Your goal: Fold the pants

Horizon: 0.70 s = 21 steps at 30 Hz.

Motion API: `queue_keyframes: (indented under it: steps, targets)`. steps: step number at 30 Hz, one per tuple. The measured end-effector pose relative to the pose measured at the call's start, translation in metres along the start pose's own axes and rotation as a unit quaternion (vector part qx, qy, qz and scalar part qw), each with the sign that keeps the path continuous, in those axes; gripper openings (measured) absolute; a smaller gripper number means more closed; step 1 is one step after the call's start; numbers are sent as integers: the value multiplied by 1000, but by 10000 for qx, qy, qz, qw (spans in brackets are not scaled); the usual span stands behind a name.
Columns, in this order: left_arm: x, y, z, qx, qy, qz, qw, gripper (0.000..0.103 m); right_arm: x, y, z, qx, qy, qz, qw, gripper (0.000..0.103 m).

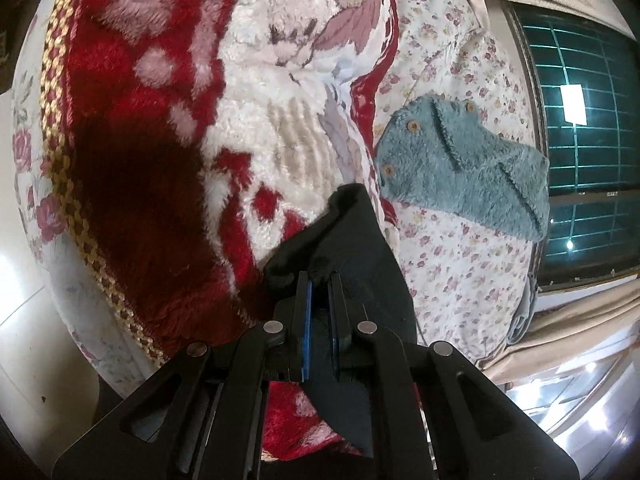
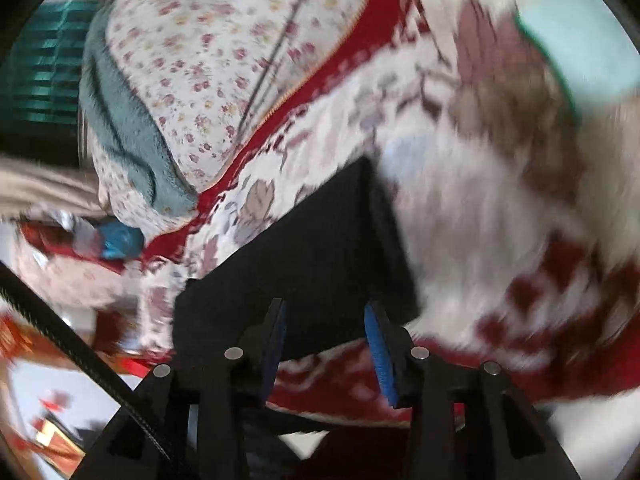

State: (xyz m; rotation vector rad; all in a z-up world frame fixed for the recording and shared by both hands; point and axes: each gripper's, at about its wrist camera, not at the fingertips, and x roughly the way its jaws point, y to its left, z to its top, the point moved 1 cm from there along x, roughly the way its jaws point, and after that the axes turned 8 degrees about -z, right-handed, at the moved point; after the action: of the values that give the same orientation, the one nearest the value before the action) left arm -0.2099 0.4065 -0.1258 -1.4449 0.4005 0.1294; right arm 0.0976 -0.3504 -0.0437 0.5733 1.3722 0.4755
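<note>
The black pants (image 1: 344, 236) hang from my left gripper (image 1: 320, 280), which is shut on a fold of the fabric above the red and white plush blanket (image 1: 160, 120). In the right wrist view the black pants (image 2: 312, 256) lie as a dark flat shape on the blanket (image 2: 460, 220), just ahead of my right gripper (image 2: 326, 312). That gripper is open, its blue-padded fingers (image 2: 380, 344) apart and holding nothing. The right wrist view is blurred by motion.
A teal fleece garment with wooden buttons (image 1: 460, 160) lies on a floral sheet (image 1: 460, 272) to the right of the blanket, and shows in the right wrist view (image 2: 132, 136). A window with a grille (image 1: 588, 140) and beige curtains (image 1: 560, 340) stand beyond. Floor tiles (image 1: 24, 320) at left.
</note>
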Motion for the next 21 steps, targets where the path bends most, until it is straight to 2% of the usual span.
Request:
queue_keyframes:
  steps: [4, 9, 10, 12, 15, 17, 19, 21]
  targets:
    - [2, -1, 0, 25, 20, 14, 10000, 5, 11, 1, -8, 268, 120, 179, 9994, 39]
    - [2, -2, -2, 38, 21, 19, 10000, 5, 37, -15, -8, 901, 381, -123, 9951, 39]
    - [3, -2, -3, 38, 27, 17, 10000, 5, 38, -18, -7, 1013, 353, -129, 9941, 39]
    - [4, -3, -3, 63, 37, 28, 10000, 5, 31, -19, -2, 1180, 17, 96, 9930, 39]
    - [6, -5, -4, 82, 29, 42, 10000, 6, 28, -12, 4, 971, -263, 446, 9939, 39]
    - [4, -4, -3, 70, 39, 43, 10000, 6, 34, -12, 6, 994, -208, 281, 9944, 39]
    - [4, -5, -2, 80, 45, 42, 9999, 6, 48, -16, 5, 1118, 111, -139, 9936, 39]
    - [5, -5, -3, 105, 47, 65, 9999, 6, 53, -15, 6, 1094, 160, -95, 9938, 38]
